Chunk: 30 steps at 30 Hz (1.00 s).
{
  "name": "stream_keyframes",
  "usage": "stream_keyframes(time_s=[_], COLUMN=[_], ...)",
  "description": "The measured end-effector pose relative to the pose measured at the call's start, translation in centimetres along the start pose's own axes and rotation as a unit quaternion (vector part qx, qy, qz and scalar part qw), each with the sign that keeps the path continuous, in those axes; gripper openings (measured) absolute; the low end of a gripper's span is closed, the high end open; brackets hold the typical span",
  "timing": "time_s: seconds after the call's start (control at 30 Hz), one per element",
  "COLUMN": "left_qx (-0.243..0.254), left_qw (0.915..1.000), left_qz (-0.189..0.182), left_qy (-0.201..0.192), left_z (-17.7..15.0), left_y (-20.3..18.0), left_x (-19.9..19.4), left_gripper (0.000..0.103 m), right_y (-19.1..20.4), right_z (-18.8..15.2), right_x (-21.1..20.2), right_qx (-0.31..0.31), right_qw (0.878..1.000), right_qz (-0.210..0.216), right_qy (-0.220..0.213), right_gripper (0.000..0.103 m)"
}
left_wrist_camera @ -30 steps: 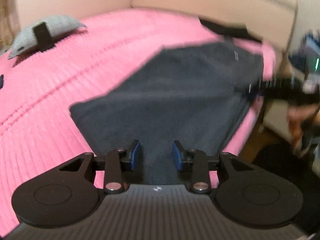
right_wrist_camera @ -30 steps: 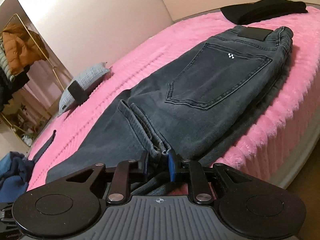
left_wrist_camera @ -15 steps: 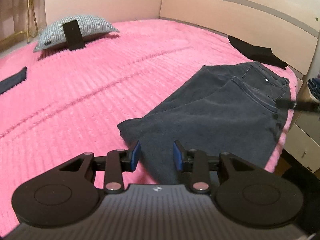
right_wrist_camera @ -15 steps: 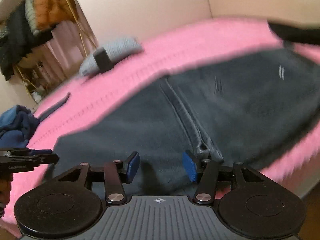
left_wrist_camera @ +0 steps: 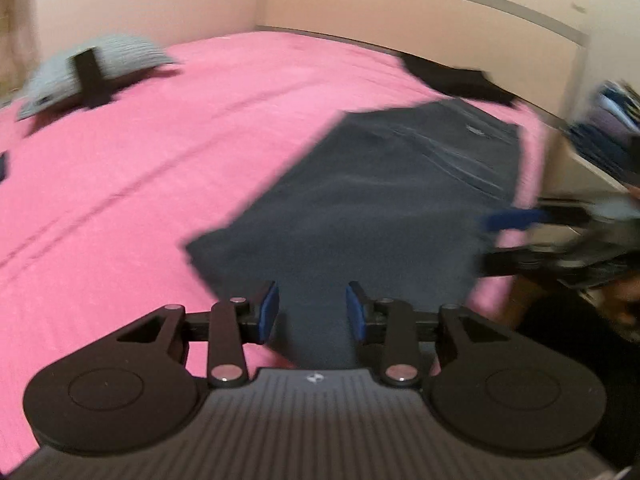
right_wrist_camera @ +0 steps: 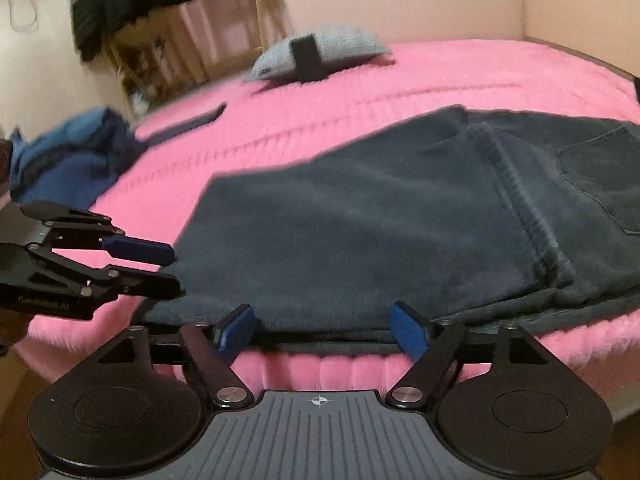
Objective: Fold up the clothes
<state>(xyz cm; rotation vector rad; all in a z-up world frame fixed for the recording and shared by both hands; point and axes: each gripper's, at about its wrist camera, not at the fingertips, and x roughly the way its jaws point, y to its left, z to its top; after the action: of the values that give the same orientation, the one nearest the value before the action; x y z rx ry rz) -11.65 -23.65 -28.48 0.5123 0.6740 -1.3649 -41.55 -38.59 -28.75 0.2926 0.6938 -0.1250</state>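
Both grippers (left_wrist_camera: pixel 312 312) (right_wrist_camera: pixel 320 332) agape, empty

Hand-held gripper (right_wrist_camera: pixel 322 330): black linkage arms, blue pads, silver screws, ribbed grey body.

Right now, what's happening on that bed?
A person is folding dark jeans on a pink bedspread, holding tongs in each hand. The jeans lie flat along the bed's near edge, folded lengthwise, back pocket up. The left tongs are open over the leg end; the right tongs are open wide at the edge of the jeans. Neither grips anything. A grey pillow sits farther back.
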Motion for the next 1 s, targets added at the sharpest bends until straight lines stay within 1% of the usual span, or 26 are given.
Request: stream_keyframes(time_s=[0.07,0.13,0.2,0.27,0.33,0.4,0.47,0.5,0.53,0.57,0.6,0.63,0.67,0.7,0.73,0.8,0.87,0.97,1.0], left_qx=[0.015,0.019,0.013,0.012,0.031,0.068,0.116,0.156,0.198,0.242,0.286,0.330,0.363,0.389,0.411,0.452,0.484,0.524,0.537], left_qw=[0.9998,0.9995,0.9996,0.9994,0.9983,0.9951,0.9880,0.9811,0.9719,0.9609,0.9479,0.9328,0.9199,0.9093,0.8999,0.8812,0.8649,0.8443,0.8358], left_qz=[0.009,0.022,0.025,0.030,0.045,0.069,0.100,0.114,0.127,0.134,0.140,0.145,0.148,0.148,0.146,0.139,0.132,0.114,0.113], left_qy=[0.012,0.007,0.006,-0.012,-0.022,-0.020,-0.014,-0.009,-0.003,-0.003,-0.003,-0.003,-0.003,-0.002,0.000,0.001,-0.001,-0.009,-0.012], left_z=[-1.4,-2.0,-1.5,-1.1,-0.9,-1.1,-1.5,-1.8,-2.1,-2.6,-3.0,-3.4,-3.8,-4.1,-4.4,-4.8,-5.2,-5.6,-5.7], left_y=[-1.3,-1.8,-1.7,-1.6,-1.1,-0.2,0.5,0.6,0.5,0.2,-0.1,-0.4,-0.6,-0.8,-0.8,-0.9,-0.7,-0.3,-0.2], left_x=[0.4,0.5,0.0,-1.2,-2.3,-3.0,-3.6,-3.8,-3.9,-3.8,-3.7,-3.6,-3.3,-3.0,-2.5,-1.4,-0.5,0.6,1.0], left_gripper=[0.032,0.032,0.032,0.032,0.032,0.035,0.036,0.036,0.036,0.036,0.036,0.036,0.037,0.038,0.038,0.038,0.038,0.039,0.039], right_y=[0.3,0.1,-0.1,0.9,2.6,4.6,6.4,7.2,8.1,8.9,9.8,10.7,11.5,12.4,13.2,13.6,13.7,13.8,13.5], right_z=[0.3,0.6,0.7,1.2,1.5,1.2,0.6,0.3,0.0,-0.3,-0.6,-0.9,-1.2,-1.5,-1.8,-2.1,-2.4,-2.8,-2.8], right_x=[-0.2,-1.1,-2.1,-2.6,-3.0,-2.6,-1.3,-0.7,-0.1,0.6,1.2,1.8,2.5,3.1,3.7,4.5,5.1,5.9,5.8], right_qx=[-0.012,-0.005,-0.006,-0.040,-0.088,-0.144,-0.190,-0.212,-0.235,-0.258,-0.280,-0.302,-0.325,-0.346,-0.368,-0.400,-0.429,-0.469,-0.462], right_qw=[1.000,1.000,1.000,0.999,0.996,0.990,0.982,0.977,0.972,0.966,0.960,0.953,0.945,0.937,0.929,0.916,0.903,0.883,0.887], right_qz=[-0.010,-0.016,-0.025,-0.022,-0.011,0.004,0.009,0.012,0.015,0.017,0.020,0.023,0.026,0.028,0.031,0.021,0.010,-0.004,-0.004], right_qy=[0.009,-0.001,-0.010,-0.012,-0.012,-0.009,-0.003,0.000,0.004,0.007,0.010,0.013,0.016,0.019,0.023,0.024,0.026,0.023,0.019], right_gripper=[0.080,0.081,0.081,0.081,0.081,0.081,0.081,0.080,0.080,0.080,0.080,0.079,0.067,0.061,0.060,0.060,0.060,0.060,0.050])
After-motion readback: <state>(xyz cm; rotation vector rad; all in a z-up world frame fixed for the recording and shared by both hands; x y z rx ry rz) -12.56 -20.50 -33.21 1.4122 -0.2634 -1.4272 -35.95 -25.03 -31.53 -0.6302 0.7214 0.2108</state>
